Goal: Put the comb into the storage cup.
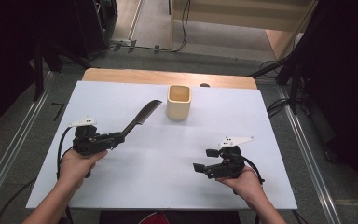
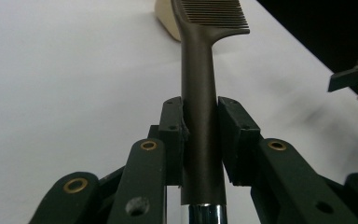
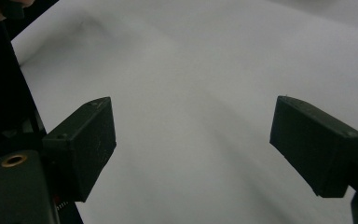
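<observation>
Left gripper [image 1: 114,138] pinches the handle of a dark brown plastic comb [image 1: 142,115]; jaws pressed on both sides of the handle, seen close in the left gripper view [image 2: 200,135]. Comb is lifted off the white table sheet [image 1: 135,182], toothed end angled up toward the cream square-mouthed cup [image 1: 179,101], which stands just beyond it. Likely step: carrying comb to cup. Next move calls for raising the comb, tipping it more upright, lowering it through the cup's opening. Right gripper [image 1: 205,159] hovers low at table right, jaws spread wide, holding nothing [image 3: 191,149]. Both forearms enter from the near edge.
</observation>
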Available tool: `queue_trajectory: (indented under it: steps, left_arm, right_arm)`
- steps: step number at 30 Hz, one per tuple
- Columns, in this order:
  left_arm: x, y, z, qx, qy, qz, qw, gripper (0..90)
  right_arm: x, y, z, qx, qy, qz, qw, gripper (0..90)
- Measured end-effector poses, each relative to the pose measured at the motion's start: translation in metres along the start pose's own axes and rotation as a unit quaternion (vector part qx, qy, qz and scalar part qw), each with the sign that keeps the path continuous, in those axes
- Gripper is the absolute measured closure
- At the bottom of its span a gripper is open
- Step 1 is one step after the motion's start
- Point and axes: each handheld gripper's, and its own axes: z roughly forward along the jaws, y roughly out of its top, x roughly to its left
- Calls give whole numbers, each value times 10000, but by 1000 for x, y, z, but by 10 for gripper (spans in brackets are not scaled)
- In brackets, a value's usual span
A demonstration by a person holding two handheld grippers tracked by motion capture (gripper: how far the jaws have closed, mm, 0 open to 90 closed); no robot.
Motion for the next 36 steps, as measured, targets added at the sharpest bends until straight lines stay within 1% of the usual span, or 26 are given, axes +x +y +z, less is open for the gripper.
queue_trajectory:
  steps: [1, 2, 3, 4, 6, 8, 10, 12, 16, 17, 19, 21, 23, 25, 27, 28, 31, 32, 34, 36]
  left_arm:
    - [-1, 0, 1, -44, 30, -30, 10000, 737]
    - [-2, 1, 1, -78, -21, -97, 9999, 737]
    - [-5, 1, 2, -187, 5, -139, 9997, 737]
    - [-5, 1, 2, -187, 5, -139, 9997, 737]
    - [-7, 1, 3, -324, -8, -227, 9992, 737]
    - [-9, 1, 5, -348, 30, -242, 9991, 737]
    - [-12, 0, 7, -386, 45, -274, 9989, 737]
    - [-14, 0, 9, -419, 7, -327, 9986, 737]
    - [-18, -1, 13, -489, -4, -408, 9980, 737]
    - [-19, -1, 14, -525, 31, -426, 9977, 737]
    - [-20, -1, 15, -578, 15, -464, 9972, 737]
    - [-22, -1, 15, -685, 45, -527, 9962, 737]
    - [-23, 0, 15, -790, 92, -583, 9951, 736]
    - [-25, -1, 16, -899, 143, -627, 9939, 736]
    - [-25, -1, 16, -977, 191, -641, 9930, 736]
    - [-26, -1, 15, -1018, 208, -697, 9921, 736]
    - [-25, -1, 15, -1146, 240, -759, 9902, 736]
    - [-26, -1, 15, -1173, 242, -790, 9897, 736]
    - [-27, -2, 16, -1235, 288, -790, 9888, 736]
    - [-28, -4, 17, -1296, 297, -852, 9875, 736]
  right_arm:
    - [0, 0, 0, 0, 0, 0, 10000, 125]
    - [2, 2, 1, -1, 25, -5, 10000, 125]
    - [5, 5, 4, -9, 33, -24, 10000, 126]
    - [5, 5, 4, -9, 33, -24, 10000, 126]
    - [8, 10, 6, -20, 37, -11, 10000, 131]
    - [13, 18, 11, -69, 71, 40, 9999, 131]
    - [13, 19, 12, -91, 80, 47, 9999, 132]
    - [16, 24, 16, -105, 146, 75, 9998, 132]
    - [20, 32, 23, -142, 198, 137, 9996, 134]
    - [22, 38, 28, -181, 238, 131, 9995, 134]
    - [23, 40, 29, -194, 253, 137, 9994, 134]
    - [25, 46, 34, -210, 301, 145, 9992, 136]
    - [27, 51, 40, -180, 334, 140, 9992, 168]
    - [29, 55, 45, -207, 391, 156, 9989, 168]
    - [30, 59, 52, -189, 392, 156, 9989, 168]
    - [31, 61, 55, -185, 402, 174, 9989, 168]
    - [32, 70, 63, -265, 457, 333, 9980, 183]
    - [32, 70, 63, -265, 457, 333, 9980, 183]
    - [31, 75, 66, -295, 461, 425, 9976, 189]
    - [31, 80, 69, -400, 452, 531, 9968, 193]
